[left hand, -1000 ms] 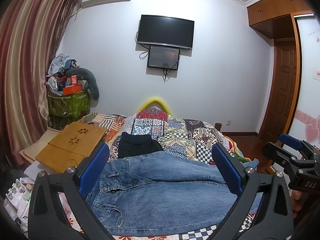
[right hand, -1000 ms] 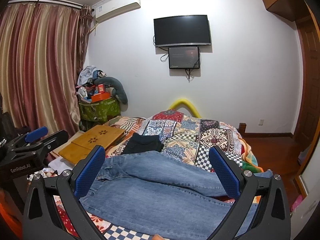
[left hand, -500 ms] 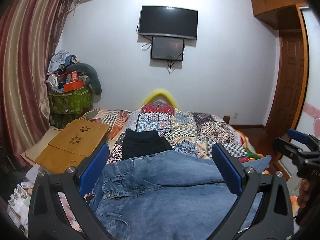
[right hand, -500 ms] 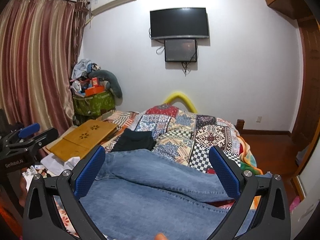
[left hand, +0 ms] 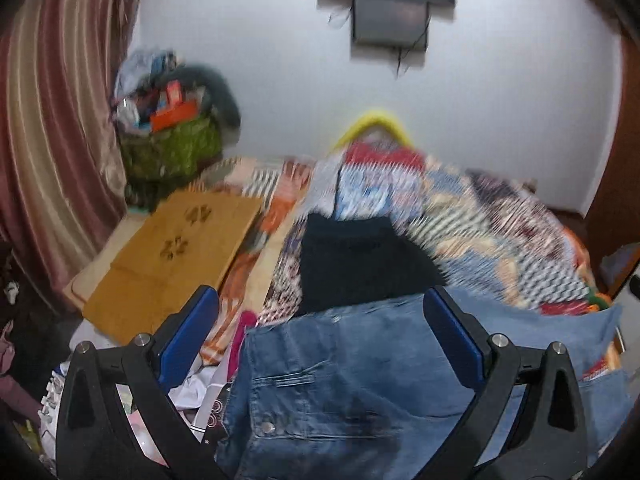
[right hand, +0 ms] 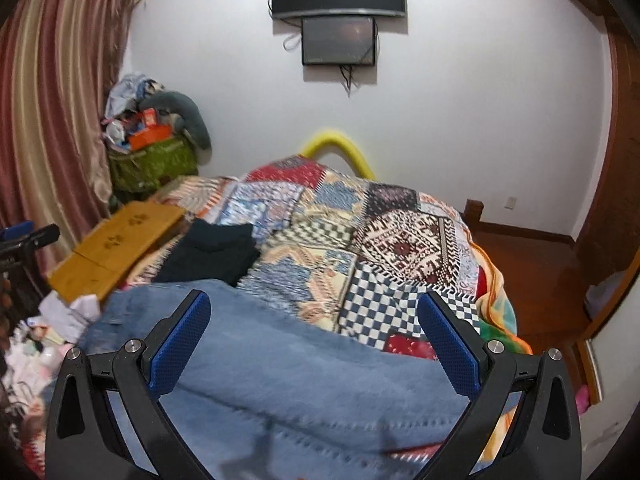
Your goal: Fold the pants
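Note:
Blue jeans [left hand: 352, 384] lie spread across the near end of the patchwork bed cover [left hand: 472, 216]. The waistband with a back pocket lies at the left, the legs run right. My left gripper [left hand: 320, 332] is open and empty, just above the waist end. In the right wrist view the jeans [right hand: 304, 380] show as leg fabric below my right gripper [right hand: 314, 328], which is open and empty. The left gripper [right hand: 28, 240] shows at the far left edge there.
A folded black garment [left hand: 356, 260] lies on the bed beyond the jeans. A wooden lap tray [left hand: 172, 252] lies at the bed's left side. Clutter [left hand: 100, 380] sits below it. A green bin piled with things [left hand: 172, 144] stands by the curtain. Wood floor [right hand: 532, 264] lies right.
Both grippers have moved down and forward, closer to the jeans, tilting toward the bed. The left view is blurred by motion. Both jaws stay open.

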### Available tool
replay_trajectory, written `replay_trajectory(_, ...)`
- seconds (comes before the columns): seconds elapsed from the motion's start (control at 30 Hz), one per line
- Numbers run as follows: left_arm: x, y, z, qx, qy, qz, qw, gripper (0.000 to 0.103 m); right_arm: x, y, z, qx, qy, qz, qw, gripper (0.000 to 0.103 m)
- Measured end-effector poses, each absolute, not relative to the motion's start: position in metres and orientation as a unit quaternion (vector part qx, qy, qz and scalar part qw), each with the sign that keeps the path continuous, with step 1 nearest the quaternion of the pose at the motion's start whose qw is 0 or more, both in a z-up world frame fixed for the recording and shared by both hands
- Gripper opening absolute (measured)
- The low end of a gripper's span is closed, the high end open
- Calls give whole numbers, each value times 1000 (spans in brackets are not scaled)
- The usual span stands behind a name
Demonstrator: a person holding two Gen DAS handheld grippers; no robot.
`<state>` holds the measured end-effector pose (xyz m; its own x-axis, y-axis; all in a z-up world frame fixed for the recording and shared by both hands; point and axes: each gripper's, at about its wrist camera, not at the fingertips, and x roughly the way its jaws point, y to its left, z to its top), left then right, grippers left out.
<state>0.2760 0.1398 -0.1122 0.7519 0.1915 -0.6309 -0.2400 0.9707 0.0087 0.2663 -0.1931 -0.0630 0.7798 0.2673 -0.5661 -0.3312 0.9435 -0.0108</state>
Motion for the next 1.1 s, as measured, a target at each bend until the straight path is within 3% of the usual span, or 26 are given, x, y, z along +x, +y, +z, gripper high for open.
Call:
replay_trajectory(0.3,349,196,-232,-80,488,112,862,101,329,-189,-125,-89,398,171,897,103)
replay_trajectory(0.5,374,205,-284,-97,544,103,827,75,363,-172,-170,-100,450,209,863,101)
replay_trajectory(0.63,382,205,-304,-95,555,104,820,71,380,-149,-188,-114,483,258,829,87)
replay_trajectory(0.93,390,199,-309,-91,543,119,826,63,395,-111,-215,-167,482,296,807,72)
replay_trajectory(1.03,394,196,-308,-91,549,119,823,56,397,-104,-215,-164,492,322,792,41)
replay_trajectory(1.1,393,194,-306,-87,547,117,824,50,394,-102,-213,-164,497,318,791,37)
